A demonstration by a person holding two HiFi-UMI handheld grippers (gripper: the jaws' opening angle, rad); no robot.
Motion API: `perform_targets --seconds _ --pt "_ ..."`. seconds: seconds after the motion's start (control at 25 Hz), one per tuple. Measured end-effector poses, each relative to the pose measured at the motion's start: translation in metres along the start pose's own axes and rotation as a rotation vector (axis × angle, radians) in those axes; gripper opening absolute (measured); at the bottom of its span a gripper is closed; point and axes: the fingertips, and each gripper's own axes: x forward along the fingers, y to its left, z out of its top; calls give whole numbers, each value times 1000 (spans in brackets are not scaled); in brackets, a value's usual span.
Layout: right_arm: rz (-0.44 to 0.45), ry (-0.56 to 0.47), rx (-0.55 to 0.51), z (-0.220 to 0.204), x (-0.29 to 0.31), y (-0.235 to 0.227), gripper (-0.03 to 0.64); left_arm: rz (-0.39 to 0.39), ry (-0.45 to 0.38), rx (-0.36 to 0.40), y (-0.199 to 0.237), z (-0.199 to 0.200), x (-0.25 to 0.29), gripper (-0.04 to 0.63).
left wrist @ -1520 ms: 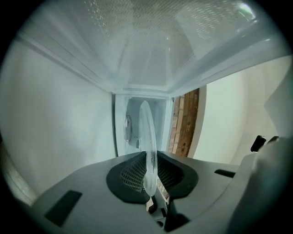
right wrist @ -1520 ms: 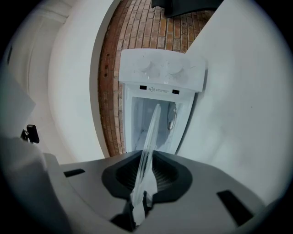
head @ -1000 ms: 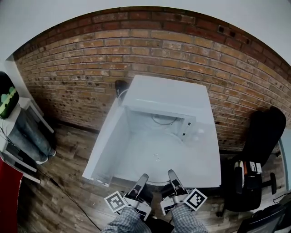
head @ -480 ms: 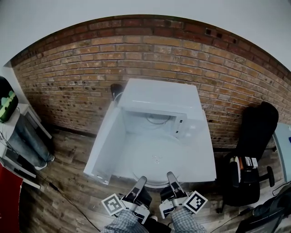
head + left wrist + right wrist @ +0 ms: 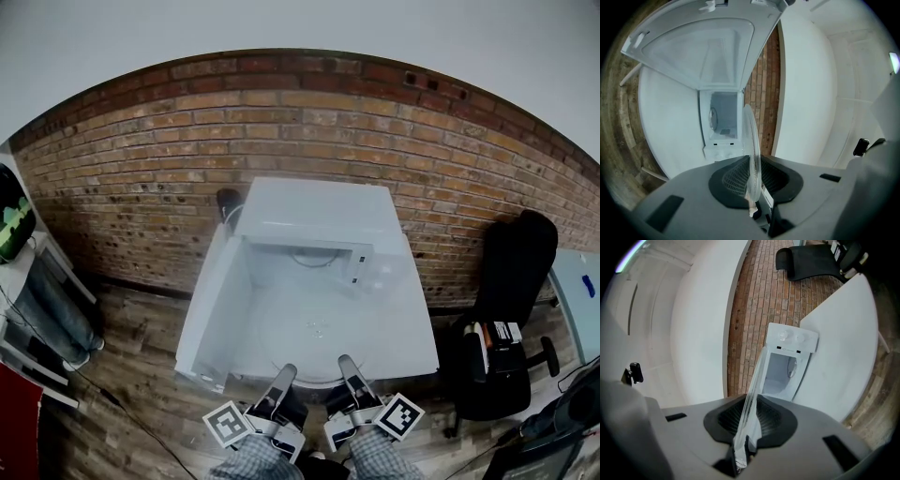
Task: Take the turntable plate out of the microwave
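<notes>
Two tongs are clamped on the near rim of the turntable plate, one at each side of its front edge: the left tongs and the right tongs lie close together, both reaching forward from the front edge of the bench. In the left gripper view the clear glass disc runs edge-on between the dark ribbed pads, which press on it from both sides; the right gripper view shows the same grip, with the rim pinched low in the throat of the jaws. The plate is out of the microwave and lies roughly level over the front half of the white bench, in front of the open cavity; whether it touches the bench top cannot be told. The microwave stands at the back edge of the bench against the brick wall, its door swung wide along the left edge. A square-marker cube sits on each tool, and plaid sleeves show behind them. A black office chair stands on the wooden floor beyond the right edge.
</notes>
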Motion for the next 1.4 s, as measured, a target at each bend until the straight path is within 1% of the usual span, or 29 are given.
perform_targets --seconds 0.2,0.4,0.56,1.4 --pt "12 -6 -33 0 4 9 55 -18 16 9 -5 5 0 51" --pt "1 -13 -40 -1 0 7 55 -27 33 9 -6 4 0 52" --pt "8 -15 -50 -5 2 10 57 -36 37 10 -6 6 -2 52" --pt "7 -13 -41 -14 3 11 57 -50 31 7 -9 12 -10 54"
